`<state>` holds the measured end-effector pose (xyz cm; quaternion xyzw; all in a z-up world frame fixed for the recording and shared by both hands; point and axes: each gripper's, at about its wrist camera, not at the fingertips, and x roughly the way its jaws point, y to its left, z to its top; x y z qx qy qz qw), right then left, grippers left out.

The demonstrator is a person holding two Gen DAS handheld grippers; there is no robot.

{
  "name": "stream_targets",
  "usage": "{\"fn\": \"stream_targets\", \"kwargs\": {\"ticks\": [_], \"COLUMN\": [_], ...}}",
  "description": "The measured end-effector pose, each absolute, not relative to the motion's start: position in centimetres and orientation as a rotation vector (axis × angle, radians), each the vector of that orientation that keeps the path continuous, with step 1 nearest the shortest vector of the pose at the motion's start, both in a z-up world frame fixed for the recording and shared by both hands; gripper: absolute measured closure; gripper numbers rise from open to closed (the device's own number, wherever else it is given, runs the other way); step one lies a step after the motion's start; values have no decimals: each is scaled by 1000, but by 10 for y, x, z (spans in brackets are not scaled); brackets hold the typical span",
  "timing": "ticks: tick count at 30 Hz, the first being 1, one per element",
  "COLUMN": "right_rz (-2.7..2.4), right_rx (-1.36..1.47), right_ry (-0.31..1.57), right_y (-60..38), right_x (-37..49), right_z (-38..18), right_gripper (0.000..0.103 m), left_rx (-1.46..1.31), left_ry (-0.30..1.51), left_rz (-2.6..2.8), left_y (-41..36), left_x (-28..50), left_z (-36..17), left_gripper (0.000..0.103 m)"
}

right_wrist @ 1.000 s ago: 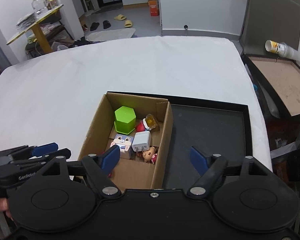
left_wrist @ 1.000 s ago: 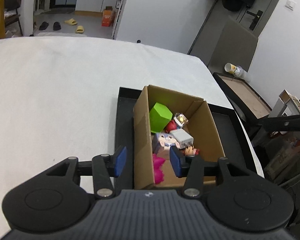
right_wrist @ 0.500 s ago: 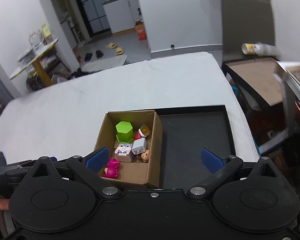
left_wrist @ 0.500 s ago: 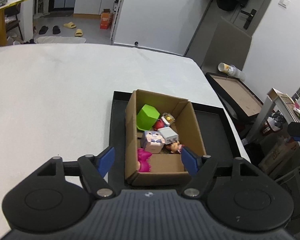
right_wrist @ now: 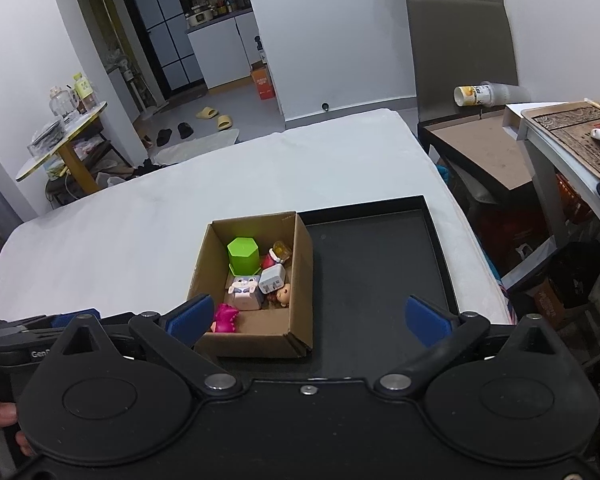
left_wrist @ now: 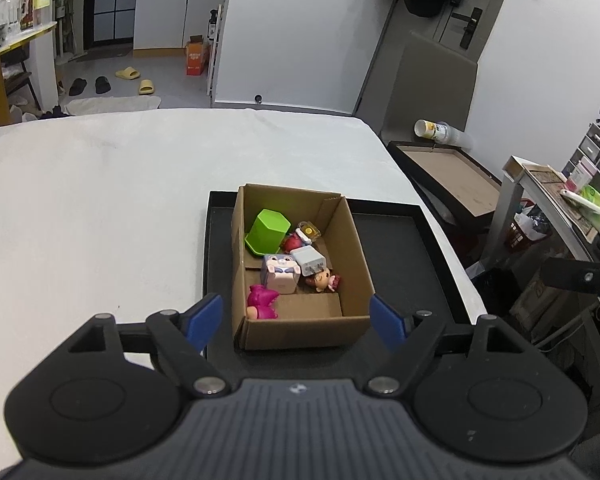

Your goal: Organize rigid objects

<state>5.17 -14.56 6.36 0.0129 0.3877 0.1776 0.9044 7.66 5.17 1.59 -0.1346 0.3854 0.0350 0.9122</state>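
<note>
1. box: brown cardboard, top open, standing in the left part of the black tray, its near wall close to the tray's near rim.
2. contents, far to near: green hexagonal cup; small red-and-yellow toy; white charger; rabbit cube; doll head; pink figure in the near left corner.
3. tray, right part: bare, nothing loose on it. table: white cloth, no toys visible outside the box.
4. progress, as a judgement: sorting looks complete or nearly so; every small item in view is inside the box, and nothing seems left to pick up.
5. left gripper: jaws opening, nothing between the pads; it hangs above the box's near wall, which shows in the gap without contact.
6. right gripper: jaws opening and very wide, empty; the box's near right corner and bare tray show between them, apart from the pads.
7. person's hand: at the lower left edge of the right wrist view.
</note>
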Motion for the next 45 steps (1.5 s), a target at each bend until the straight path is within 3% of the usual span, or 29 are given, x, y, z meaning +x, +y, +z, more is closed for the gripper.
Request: {"fn": "stream_targets", "kwargs": {"ticks": [45], "right_rz": [396], "right_rx": [-22], "right_ry": [800], "right_y": [-136], "right_x": [-12], "right_z": [44], "right_gripper": [0], "left_rx": [-203], "left_ry": [772], "left_rz": [66], "left_y": [24], "left_x": [8], "left_z": [32], "left_gripper": [18]}}
